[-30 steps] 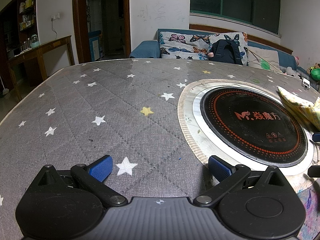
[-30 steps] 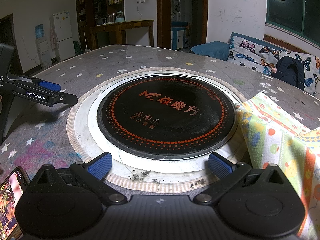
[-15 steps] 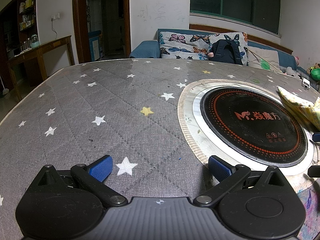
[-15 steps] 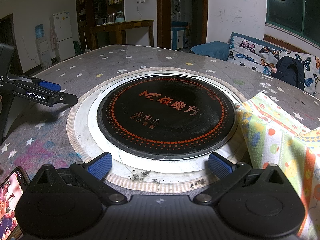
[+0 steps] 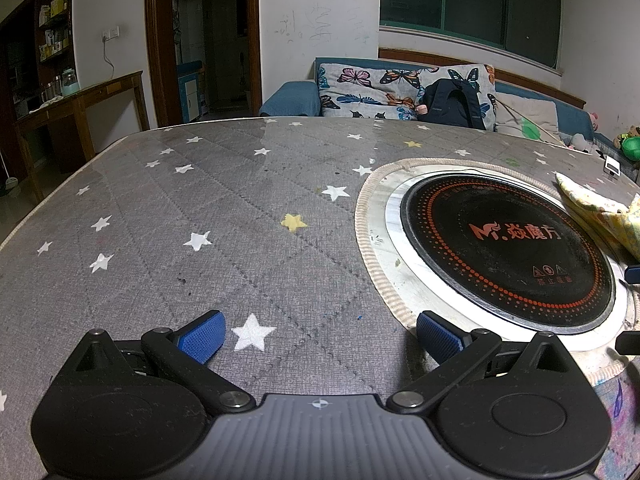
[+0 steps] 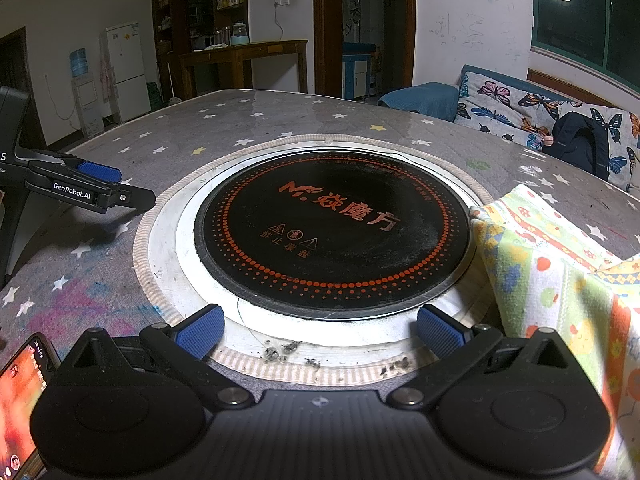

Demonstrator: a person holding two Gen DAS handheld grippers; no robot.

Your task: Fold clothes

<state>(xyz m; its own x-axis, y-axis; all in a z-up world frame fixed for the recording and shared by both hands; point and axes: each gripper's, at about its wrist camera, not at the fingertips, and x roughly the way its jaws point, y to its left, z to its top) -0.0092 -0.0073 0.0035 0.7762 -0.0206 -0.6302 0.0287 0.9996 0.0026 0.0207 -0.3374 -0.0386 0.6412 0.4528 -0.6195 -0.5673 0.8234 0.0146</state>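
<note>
A colourful printed garment (image 6: 560, 280) in yellow, green and orange lies bunched on the table's right side, beside the round hob; its edge (image 5: 604, 208) shows at far right in the left wrist view. My right gripper (image 6: 318, 330) is open and empty over the hob's near rim, the garment just right of its right finger. My left gripper (image 5: 318, 332) is open and empty, low over the grey starred tablecloth (image 5: 200, 240), left of the hob. The left gripper (image 6: 100, 184) also shows from the side in the right wrist view.
A round black induction hob (image 6: 332, 232) with orange markings sits set into the table inside a white ring. A phone (image 6: 20, 404) with a lit screen lies at the near left corner. A sofa (image 5: 400, 92) with a dark backpack (image 5: 452, 104) stands beyond the table.
</note>
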